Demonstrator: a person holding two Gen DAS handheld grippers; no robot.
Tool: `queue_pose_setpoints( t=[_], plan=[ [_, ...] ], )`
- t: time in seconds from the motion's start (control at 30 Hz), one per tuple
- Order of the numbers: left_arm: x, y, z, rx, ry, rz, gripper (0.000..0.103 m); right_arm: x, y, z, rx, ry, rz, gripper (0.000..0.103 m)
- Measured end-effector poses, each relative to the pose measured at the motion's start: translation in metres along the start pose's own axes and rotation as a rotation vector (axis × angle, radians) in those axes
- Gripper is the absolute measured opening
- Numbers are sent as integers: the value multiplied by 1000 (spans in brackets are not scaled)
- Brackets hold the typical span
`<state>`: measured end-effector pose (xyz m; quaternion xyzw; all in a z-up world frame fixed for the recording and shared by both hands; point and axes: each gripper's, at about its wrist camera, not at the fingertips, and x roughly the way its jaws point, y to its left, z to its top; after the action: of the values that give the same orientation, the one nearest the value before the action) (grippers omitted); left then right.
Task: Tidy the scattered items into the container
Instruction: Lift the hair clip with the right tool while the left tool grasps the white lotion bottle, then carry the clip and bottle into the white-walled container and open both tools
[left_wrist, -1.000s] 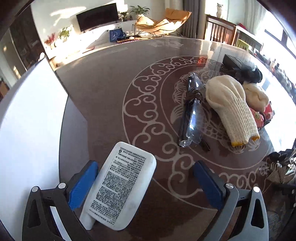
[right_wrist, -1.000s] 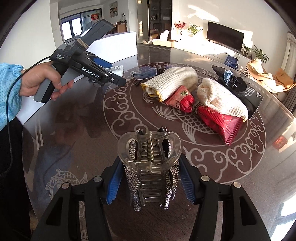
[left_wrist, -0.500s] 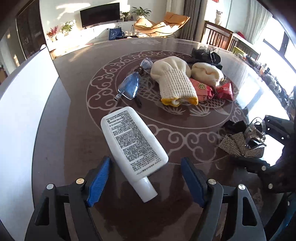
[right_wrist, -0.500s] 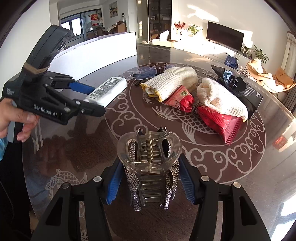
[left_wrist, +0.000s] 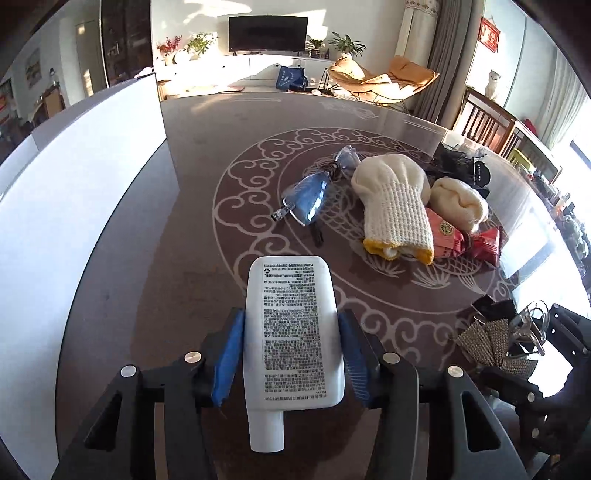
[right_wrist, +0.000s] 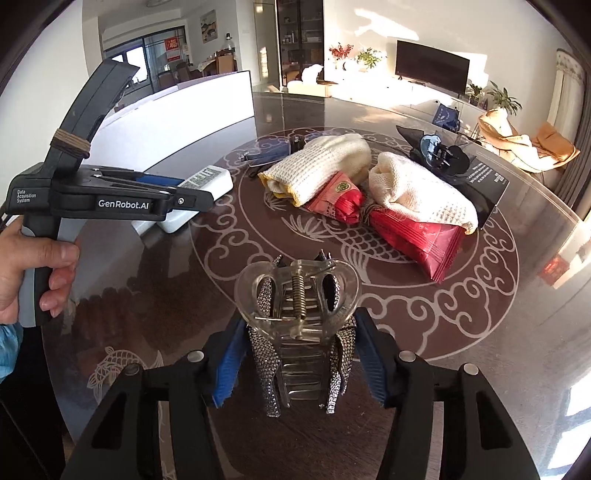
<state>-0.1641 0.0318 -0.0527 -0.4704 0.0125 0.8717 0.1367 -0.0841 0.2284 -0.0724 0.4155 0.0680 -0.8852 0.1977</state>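
Observation:
A white tube with printed text (left_wrist: 293, 343) lies on the dark patterned table, cap towards me. My left gripper (left_wrist: 291, 317) straddles it. Its jaws are closing, and both blue pads (left_wrist: 229, 354) touch the tube's sides. From the right wrist view the same left gripper (right_wrist: 192, 195) is held by a hand over the tube (right_wrist: 208, 179). My right gripper (right_wrist: 301, 321) is shut on a clear, rhinestone-trimmed hair claw clip (right_wrist: 299, 306), just above the table. The clip (left_wrist: 498, 343) also shows at the right edge of the left wrist view. The white container (left_wrist: 74, 221) stands along the left.
In the table's middle lie blue goggles (left_wrist: 306, 195), two cream knit gloves (left_wrist: 395, 206), red snack packets (right_wrist: 417, 232), a black hair clip (right_wrist: 439, 155) and a black box (right_wrist: 484, 184). The table's glass edge (right_wrist: 554, 280) runs on the right.
The left gripper swung around and lined up over the tube, and its jaws narrowed from wide apart onto the tube's sides. The right gripper and its clip stayed put.

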Motion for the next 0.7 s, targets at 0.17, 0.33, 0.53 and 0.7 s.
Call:
queue_pose_setpoints(
  t=[0.17, 0.33, 0.53, 0.7],
  plan=[
    [-43, -5, -36, -19, -39, -59, 51, -20, -4, -20, 129, -38, 109, 57],
    [-62, -8, -55, -31, -60, -86, 51, -32, 6, -30, 154, -41, 116, 57],
    [-113, 19, -51, -102, -144, -140, 51, -53, 38, 7, 69, -68, 135, 57],
    [-171, 78, -35, -160, -246, -100, 51, -58, 95, 68, -58, -108, 199, 57]
  ],
)
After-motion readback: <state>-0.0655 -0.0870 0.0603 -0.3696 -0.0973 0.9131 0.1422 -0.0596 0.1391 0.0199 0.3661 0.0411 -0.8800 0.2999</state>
